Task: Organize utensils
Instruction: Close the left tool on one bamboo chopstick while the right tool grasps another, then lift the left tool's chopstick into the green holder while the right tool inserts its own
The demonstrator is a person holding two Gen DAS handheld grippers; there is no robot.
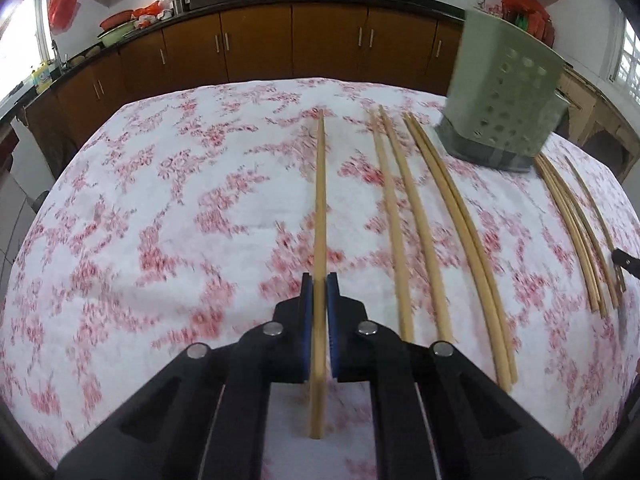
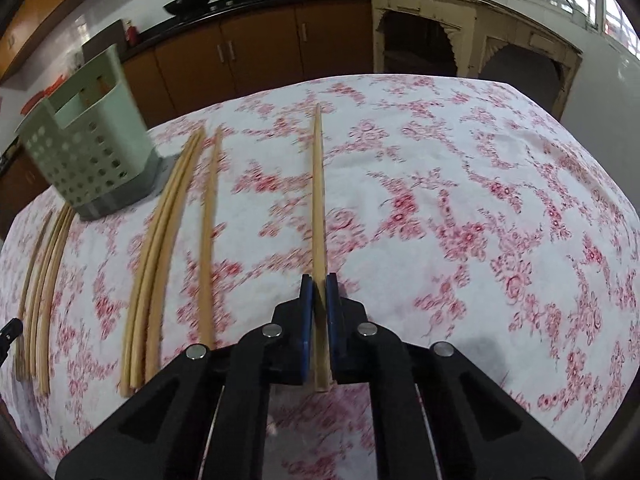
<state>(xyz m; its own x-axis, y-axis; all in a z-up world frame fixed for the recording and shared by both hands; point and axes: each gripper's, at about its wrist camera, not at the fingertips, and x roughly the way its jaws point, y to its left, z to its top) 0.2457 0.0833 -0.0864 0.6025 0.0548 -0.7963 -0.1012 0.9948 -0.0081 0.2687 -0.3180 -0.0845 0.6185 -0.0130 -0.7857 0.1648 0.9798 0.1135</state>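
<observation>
Several wooden chopsticks lie in rows on a table under a red-flowered white cloth (image 1: 160,220). My left gripper (image 1: 319,284) is shut on one chopstick (image 1: 320,200), which runs straight away between its blue pads. My right gripper (image 2: 319,286) is shut on another chopstick (image 2: 318,192) the same way. A pale green perforated utensil holder (image 1: 508,92) stands upright at the far side of the cloth, also in the right wrist view (image 2: 92,148). The right gripper's tip (image 1: 620,260) shows at the left view's right edge.
Loose chopsticks (image 1: 460,220) lie between the two grippers, more (image 2: 168,240) left of my right gripper. Brown kitchen cabinets (image 1: 260,44) with woks on the counter run behind the table. A cream cupboard (image 2: 460,36) stands at the back right. The table edges fall away on all sides.
</observation>
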